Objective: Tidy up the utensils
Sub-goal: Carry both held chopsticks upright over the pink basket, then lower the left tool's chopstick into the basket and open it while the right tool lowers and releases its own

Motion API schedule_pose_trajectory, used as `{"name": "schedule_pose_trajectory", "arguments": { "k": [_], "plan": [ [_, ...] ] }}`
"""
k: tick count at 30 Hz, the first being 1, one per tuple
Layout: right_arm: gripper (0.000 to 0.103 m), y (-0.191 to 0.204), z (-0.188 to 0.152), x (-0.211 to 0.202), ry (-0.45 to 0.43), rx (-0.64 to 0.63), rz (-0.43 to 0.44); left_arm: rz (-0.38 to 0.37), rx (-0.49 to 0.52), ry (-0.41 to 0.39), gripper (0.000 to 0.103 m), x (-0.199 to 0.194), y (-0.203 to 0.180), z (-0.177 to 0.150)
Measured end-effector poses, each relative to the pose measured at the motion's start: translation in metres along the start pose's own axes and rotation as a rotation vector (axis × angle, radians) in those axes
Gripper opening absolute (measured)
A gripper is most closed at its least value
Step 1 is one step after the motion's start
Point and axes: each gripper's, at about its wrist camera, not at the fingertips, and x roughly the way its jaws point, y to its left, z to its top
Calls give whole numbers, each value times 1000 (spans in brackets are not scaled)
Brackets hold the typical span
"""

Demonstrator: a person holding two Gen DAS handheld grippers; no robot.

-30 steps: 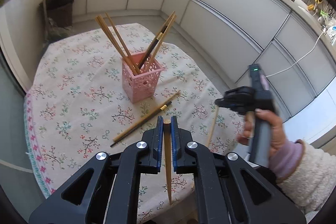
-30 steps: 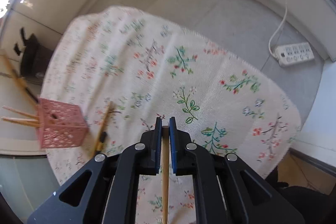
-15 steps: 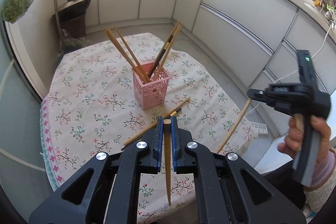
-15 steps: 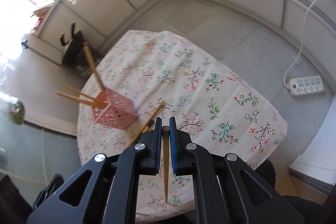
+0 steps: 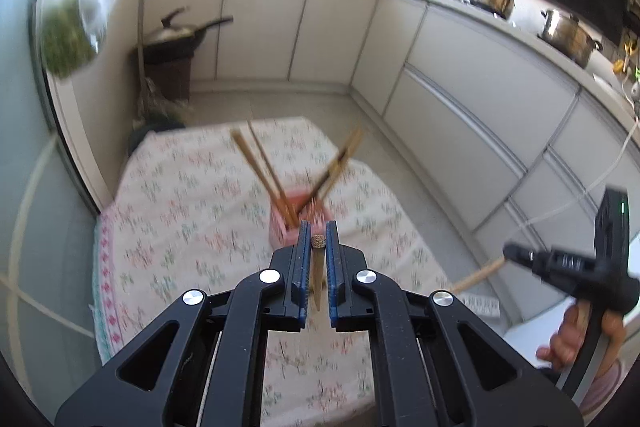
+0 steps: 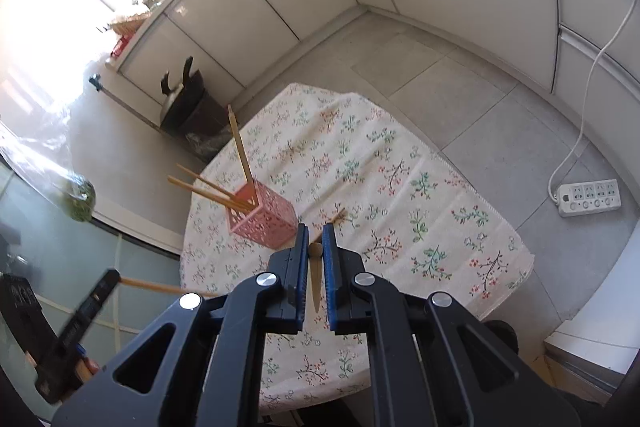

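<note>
Both tongs risen since earlier; left tongs (image 5: 318,239) clamp chopstick (image 5: 318,275), right tongs (image 6: 315,243) clamp second chopstick (image 6: 315,277); no legible writing

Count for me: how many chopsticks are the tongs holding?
2. One chopstick is pinched in the left tongs, the other chopstick in the right tongs. Neither is hidden.

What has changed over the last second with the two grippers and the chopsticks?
Both grippers have lifted: the table and pink holder look smaller and farther below. The left gripper stays clamped on its chopstick, the right gripper on its own chopstick. Nothing was released or newly gripped. The chopsticks in the holder and the pair lying on the cloth have not moved.
</note>
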Motion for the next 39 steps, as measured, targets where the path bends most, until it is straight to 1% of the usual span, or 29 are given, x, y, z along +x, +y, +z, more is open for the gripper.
{"name": "schedule_pose_trajectory", "arguments": {
  "k": [2,7,13,18,23,29,32,34,35,36,38,39],
  "plan": [
    [7,-5,4,-2,-4,15,7,10,-3,-41,7,-6,-3,21],
    [8,-17,13,-5,-4,34,22,31,-31,-126,7,-18,-6,62],
    [8,-24,18,-8,-5,41,43,66,-67,-182,7,-20,-4,89],
    [8,-27,21,-4,5,45,47,110,-91,-203,7,-4,-1,105],
    [8,-29,22,5,24,48,39,156,-101,-188,7,24,2,107],
    [8,-27,26,10,33,53,37,168,-143,-109,7,62,15,91],
    [8,-23,27,9,29,45,39,156,-166,-61,7,74,22,85],
    [8,-17,29,7,28,37,46,154,-175,-56,13,72,25,85],
    [8,-15,30,6,27,34,50,155,-178,-62,22,71,26,86],
    [8,-12,30,5,27,31,54,157,-179,-76,27,67,26,86],
    [8,-5,32,2,22,21,61,155,-178,-96,30,60,27,87],
    [8,-2,33,0,19,15,63,152,-179,-101,33,58,27,87]
  ]
}}
